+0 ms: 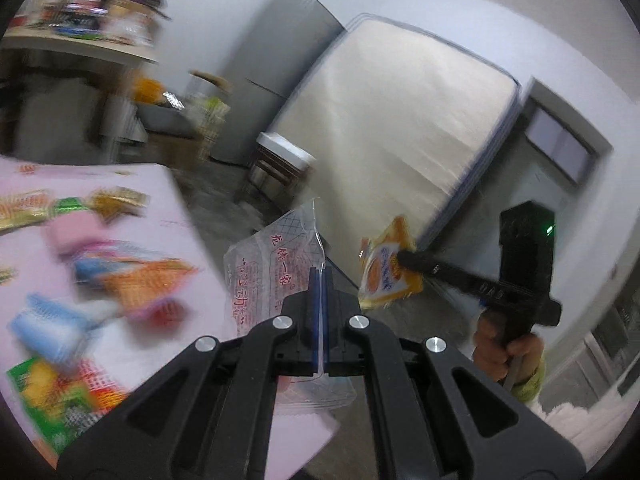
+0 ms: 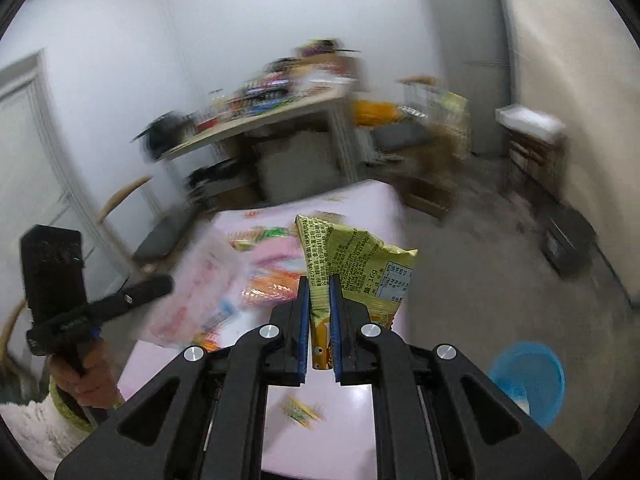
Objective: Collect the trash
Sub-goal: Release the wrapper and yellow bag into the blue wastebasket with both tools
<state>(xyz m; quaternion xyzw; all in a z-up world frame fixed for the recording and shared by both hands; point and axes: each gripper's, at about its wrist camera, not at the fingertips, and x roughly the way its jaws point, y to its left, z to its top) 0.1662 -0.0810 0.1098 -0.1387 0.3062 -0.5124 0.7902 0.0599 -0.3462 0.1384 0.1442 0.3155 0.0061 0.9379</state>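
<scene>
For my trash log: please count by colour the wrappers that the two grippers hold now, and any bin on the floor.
Clear wrapper with red print, in the left gripper: 1
Yellow snack wrapper, in the right gripper: 1
Blue bin on the floor: 1
Total: 3
Wrappers on the pink table: too blurred to count.

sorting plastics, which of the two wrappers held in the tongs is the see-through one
The clear wrapper with red print, clamped in the left tongs. The other one, in the right tongs, is an opaque yellow snack packet.
</scene>
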